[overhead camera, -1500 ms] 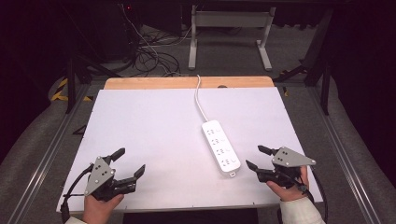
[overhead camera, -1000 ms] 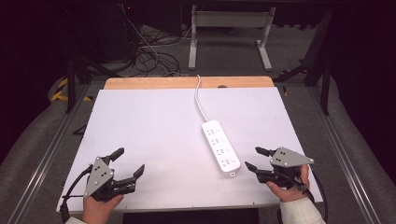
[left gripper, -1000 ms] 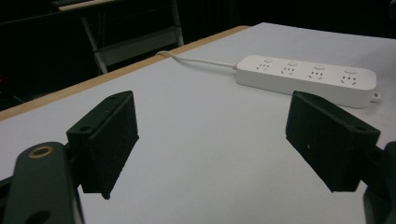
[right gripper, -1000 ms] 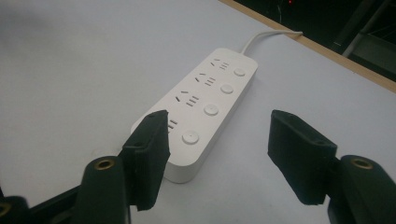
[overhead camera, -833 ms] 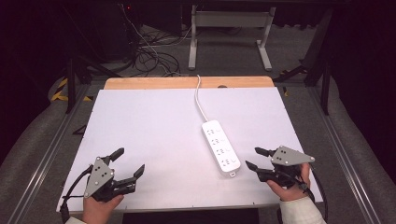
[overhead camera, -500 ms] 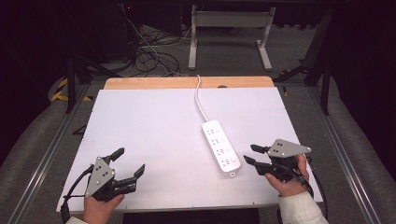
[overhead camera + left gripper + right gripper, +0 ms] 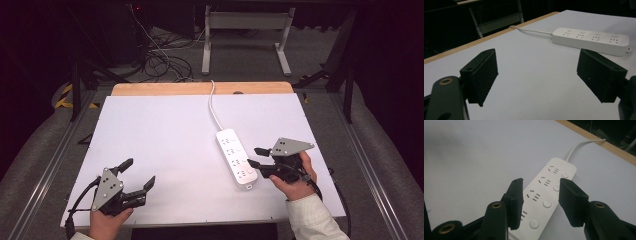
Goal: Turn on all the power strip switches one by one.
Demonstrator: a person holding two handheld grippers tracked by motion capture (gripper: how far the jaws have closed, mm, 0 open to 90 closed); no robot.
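Now, power strip: the white power strip [image 7: 236,158] lies flat on the white table [image 7: 165,135], a little to the right of the middle, its long side running away from me; four sockets with four round buttons are on its top face.
Cord: its white cord [image 7: 212,107] goes from the far end of the strip over the wooden edge [image 7: 200,88] at the back of the table.
My right gripper: my right gripper [image 7: 254,156] is at the near right end of the strip, and its jaws point left toward it.
Right jaws: they have just been closing and now stand half apart; in the right gripper view [image 7: 539,203] they hang above the near sockets, one jaw on each side, and I see no pad pressing on the strip, so nothing is grasped.
My left gripper: my left gripper [image 7: 139,173] rests near the front left corner of the table, well apart from the strip.
Left jaws: they are spread wide and released, with only bare table between them [image 7: 537,72]; the strip [image 7: 590,40] lies farther off.
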